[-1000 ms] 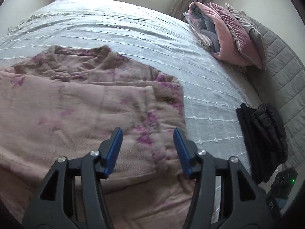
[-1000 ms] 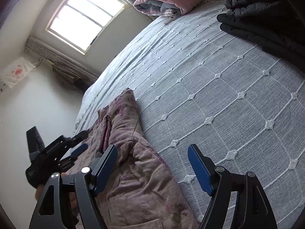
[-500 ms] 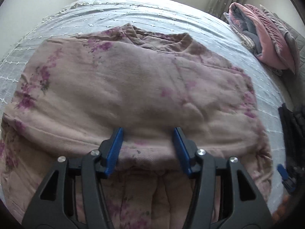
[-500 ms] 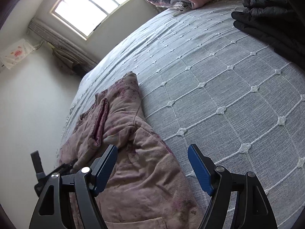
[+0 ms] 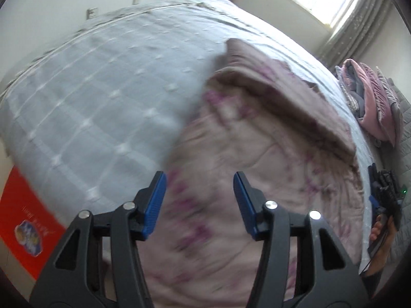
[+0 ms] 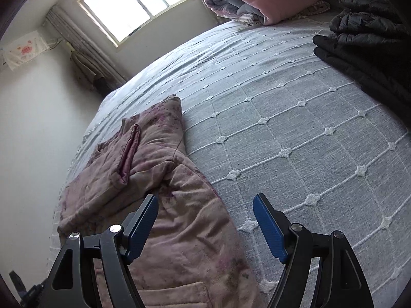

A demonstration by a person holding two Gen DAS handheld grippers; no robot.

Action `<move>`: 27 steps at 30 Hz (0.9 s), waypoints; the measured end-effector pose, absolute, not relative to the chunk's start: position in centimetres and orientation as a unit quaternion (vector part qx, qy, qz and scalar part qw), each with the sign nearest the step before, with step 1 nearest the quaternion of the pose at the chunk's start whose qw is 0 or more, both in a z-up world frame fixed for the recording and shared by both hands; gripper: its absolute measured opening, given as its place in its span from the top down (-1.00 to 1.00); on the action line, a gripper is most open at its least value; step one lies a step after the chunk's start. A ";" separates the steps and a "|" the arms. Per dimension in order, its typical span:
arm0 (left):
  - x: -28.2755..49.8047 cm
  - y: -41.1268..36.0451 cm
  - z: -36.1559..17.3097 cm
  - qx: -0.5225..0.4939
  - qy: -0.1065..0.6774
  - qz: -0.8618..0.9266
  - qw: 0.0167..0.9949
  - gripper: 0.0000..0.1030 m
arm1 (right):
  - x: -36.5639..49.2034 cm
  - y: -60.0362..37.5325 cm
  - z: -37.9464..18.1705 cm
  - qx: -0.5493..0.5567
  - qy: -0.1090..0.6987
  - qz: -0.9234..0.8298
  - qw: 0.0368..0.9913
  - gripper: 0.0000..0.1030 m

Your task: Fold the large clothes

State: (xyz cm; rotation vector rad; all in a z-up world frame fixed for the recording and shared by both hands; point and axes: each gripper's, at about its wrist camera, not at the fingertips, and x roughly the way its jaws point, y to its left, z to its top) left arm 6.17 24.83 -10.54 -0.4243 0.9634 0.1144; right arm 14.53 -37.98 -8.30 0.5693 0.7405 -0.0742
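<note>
A large pink padded garment (image 5: pixel 269 159) with purple flowers lies partly folded on the grey quilted bed (image 5: pixel 97 97). It also shows in the right wrist view (image 6: pixel 159 195). My left gripper (image 5: pixel 199 201) is open and empty, hovering over the garment's near left edge. My right gripper (image 6: pixel 205 227) is open and empty, over the garment's right edge where it meets the bedspread (image 6: pixel 295 128). The right gripper (image 5: pixel 385 195) shows at the far right of the left wrist view.
A folded pink and grey blanket (image 6: pixel 259 2) and a stack of black clothes (image 6: pixel 359 41) lie near the head of the bed. A red box (image 5: pixel 23 220) sits beside the bed. A window (image 6: pixel 133 2) is behind.
My left gripper has swung to the left and pulled back, so the garment's left edge and bare bedspread now show. My right gripper has barely moved. Both stay open.
</note>
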 end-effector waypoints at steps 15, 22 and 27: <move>-1.7 26.6 -15.0 -0.235 0.455 -0.012 0.859 -0.09 | -5.7 -36.3 -9.6 0.280 0.346 0.029 0.895 -0.50; -4.0 26.0 -16.1 -0.248 0.445 -0.021 0.860 -0.09 | -9.7 -38.0 -11.9 0.328 0.392 0.021 0.859 -0.49; -4.9 26.4 -16.3 -0.254 0.434 -0.032 0.864 -0.09 | -11.2 -39.3 -11.6 0.338 0.388 -0.007 0.857 -0.48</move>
